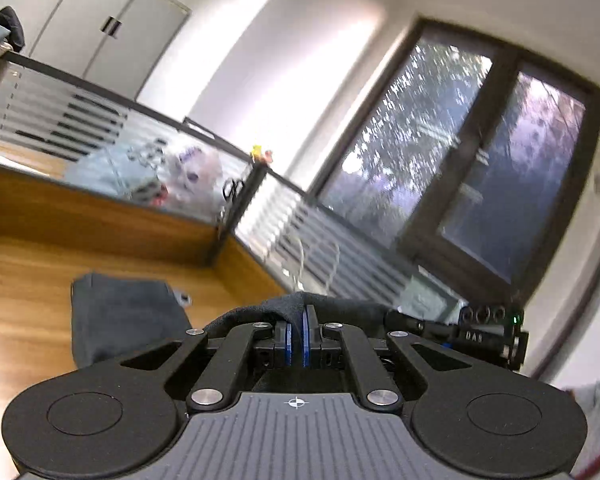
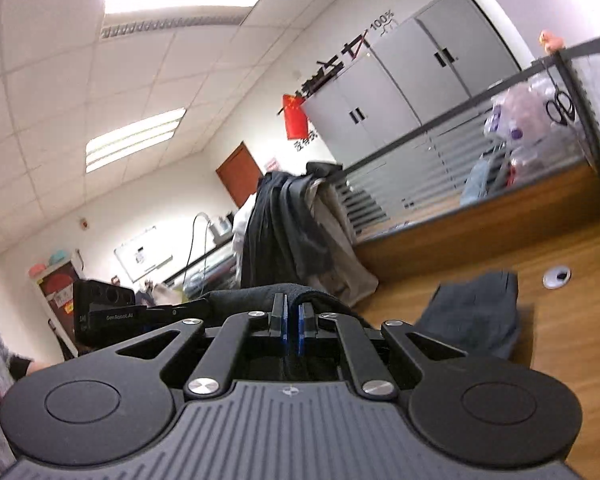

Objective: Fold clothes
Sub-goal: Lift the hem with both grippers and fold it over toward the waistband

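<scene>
1. Slip risk on left gripper [image 1: 298,340]: pinched shut on dark cloth [image 1: 300,304], lifted, thin bite could pull free.
2. Same for right gripper [image 2: 292,328], clamped on that cloth; uneven pull would skew the fold.
3. Folded grey garment [image 2: 475,312] lying on counter [image 2: 571,344].
4. Readable: "GenRobot.AI", "100%" on wall.

Right wrist view: "GenRobot.AI" printed on the left gripper's body [image 2: 120,317]. "100%" reads on the wall lettering [image 2: 381,24]; the larger characters there are illegible. Left wrist view: "DAS" on the right gripper's body [image 1: 473,335].
</scene>
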{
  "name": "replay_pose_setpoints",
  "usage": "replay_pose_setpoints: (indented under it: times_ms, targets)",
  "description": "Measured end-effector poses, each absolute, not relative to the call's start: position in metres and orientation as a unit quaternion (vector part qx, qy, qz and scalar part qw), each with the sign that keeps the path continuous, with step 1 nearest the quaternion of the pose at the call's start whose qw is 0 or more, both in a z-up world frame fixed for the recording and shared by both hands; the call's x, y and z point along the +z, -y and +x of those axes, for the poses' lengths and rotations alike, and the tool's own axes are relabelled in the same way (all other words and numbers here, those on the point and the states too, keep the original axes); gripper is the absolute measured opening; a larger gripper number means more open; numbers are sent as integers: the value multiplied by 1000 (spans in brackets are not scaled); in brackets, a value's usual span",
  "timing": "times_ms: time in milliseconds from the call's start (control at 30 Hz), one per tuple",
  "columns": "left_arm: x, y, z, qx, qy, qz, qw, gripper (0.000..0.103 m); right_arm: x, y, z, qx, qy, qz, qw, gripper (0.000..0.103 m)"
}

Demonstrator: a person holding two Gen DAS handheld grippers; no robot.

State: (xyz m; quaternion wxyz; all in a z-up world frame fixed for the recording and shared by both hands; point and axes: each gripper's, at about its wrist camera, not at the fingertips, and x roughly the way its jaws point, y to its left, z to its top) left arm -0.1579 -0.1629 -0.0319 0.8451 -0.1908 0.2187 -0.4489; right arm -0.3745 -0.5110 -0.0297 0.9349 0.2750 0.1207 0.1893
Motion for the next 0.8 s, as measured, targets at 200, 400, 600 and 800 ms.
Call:
replay_pose_setpoints:
  times_ms: [200, 400, 600, 800]
  targets:
    - [-20, 181, -86, -411, -227, -202, 860, 7, -14, 545, -297, 159, -130, 284, 937, 5]
    - [-50, 222, 19, -385, -265, -178, 866, 7, -48, 587, -189, 99, -177, 301, 932, 5]
    - [-108, 251, 111, -353, -335, -171, 857, 7, -109, 623, -99, 59, -245, 306, 918, 5]
    - [-157, 268, 165, -344, -409, -152, 832, 18, -156, 646, -58, 22, -294, 334, 895, 24]
